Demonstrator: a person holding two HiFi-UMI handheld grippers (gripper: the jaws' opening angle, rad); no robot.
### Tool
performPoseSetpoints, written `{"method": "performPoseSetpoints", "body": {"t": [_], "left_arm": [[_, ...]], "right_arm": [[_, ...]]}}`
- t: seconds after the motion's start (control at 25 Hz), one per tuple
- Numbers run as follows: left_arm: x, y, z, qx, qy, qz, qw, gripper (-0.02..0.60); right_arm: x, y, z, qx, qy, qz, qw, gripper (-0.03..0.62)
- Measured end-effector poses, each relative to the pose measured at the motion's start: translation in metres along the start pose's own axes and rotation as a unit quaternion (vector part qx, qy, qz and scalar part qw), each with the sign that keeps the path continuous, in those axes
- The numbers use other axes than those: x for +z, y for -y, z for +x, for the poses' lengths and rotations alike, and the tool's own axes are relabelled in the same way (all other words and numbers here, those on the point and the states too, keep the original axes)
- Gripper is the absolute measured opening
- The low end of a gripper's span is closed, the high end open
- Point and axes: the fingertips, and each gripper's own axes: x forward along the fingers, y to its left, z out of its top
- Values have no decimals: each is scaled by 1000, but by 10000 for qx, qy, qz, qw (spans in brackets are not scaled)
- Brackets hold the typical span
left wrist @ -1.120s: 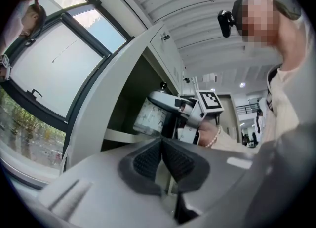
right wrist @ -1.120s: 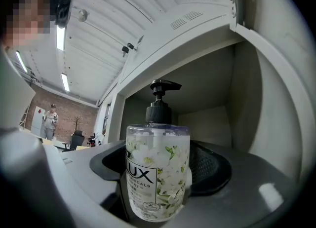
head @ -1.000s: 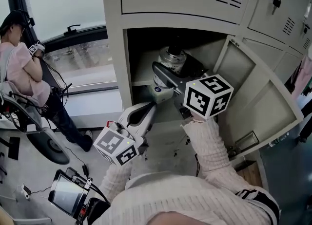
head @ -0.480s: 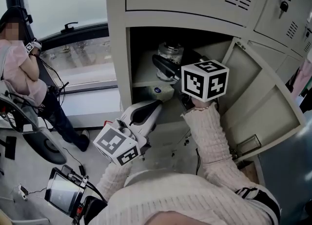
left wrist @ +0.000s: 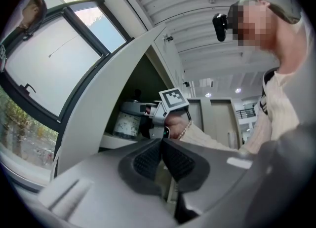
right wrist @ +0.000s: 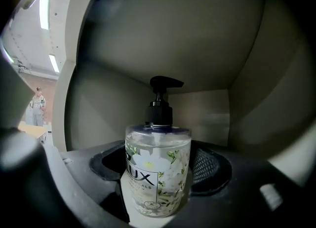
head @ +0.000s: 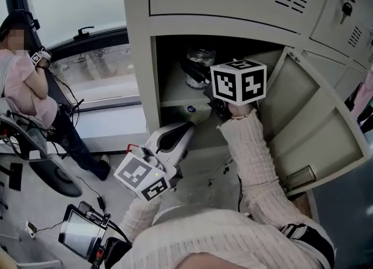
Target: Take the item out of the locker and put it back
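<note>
A clear pump soap bottle (right wrist: 158, 172) with a black pump and a flower label stands upright between the pads of my right gripper (right wrist: 160, 165), which is shut on it. In the head view the right gripper (head: 199, 77) reaches into the open locker's upper compartment, with the bottle (head: 200, 63) over the inner shelf (head: 172, 96); whether it rests on the shelf I cannot tell. My left gripper (head: 185, 132) hangs low outside the locker, and its pads (left wrist: 148, 159) are pressed together with nothing in them. From there the bottle (left wrist: 126, 121) shows on the shelf.
The locker door (head: 315, 128) stands swung open to the right. A white object (head: 195, 110) lies in the compartment under the shelf. A seated person (head: 23, 81) is at far left, by a window. A tablet-like device (head: 78, 233) lies on the floor.
My right gripper has moved up and deeper into the locker, carrying the bottle with it. The left gripper has hardly moved.
</note>
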Motion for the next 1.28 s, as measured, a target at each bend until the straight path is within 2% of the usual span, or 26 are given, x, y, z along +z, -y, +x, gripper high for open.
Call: {"method": "performPoseSetpoints", "body": {"t": [0.36, 0.6, 0.76, 1.16, 1.28], "left_arm": [[-3, -6, -7, 211, 34, -96, 9997, 6], [-6, 0, -10, 256, 14, -140, 9996, 6], [-8, 2, -17, 364, 10, -133, 9992, 6], [-3, 4, -22, 420, -52, -104, 9990, 6], [-1, 4, -18, 359, -125, -81, 9992, 6]], "right_arm": [[3, 6, 18, -74, 54, 6, 10000, 365], [4, 6, 20, 68, -8, 133, 9999, 365], [5, 4, 16, 56, 95, -10, 9999, 365], [17, -3, -25, 52, 666, -165, 9976, 365], [17, -13, -51, -56, 1044, -253, 9942, 334]]}}
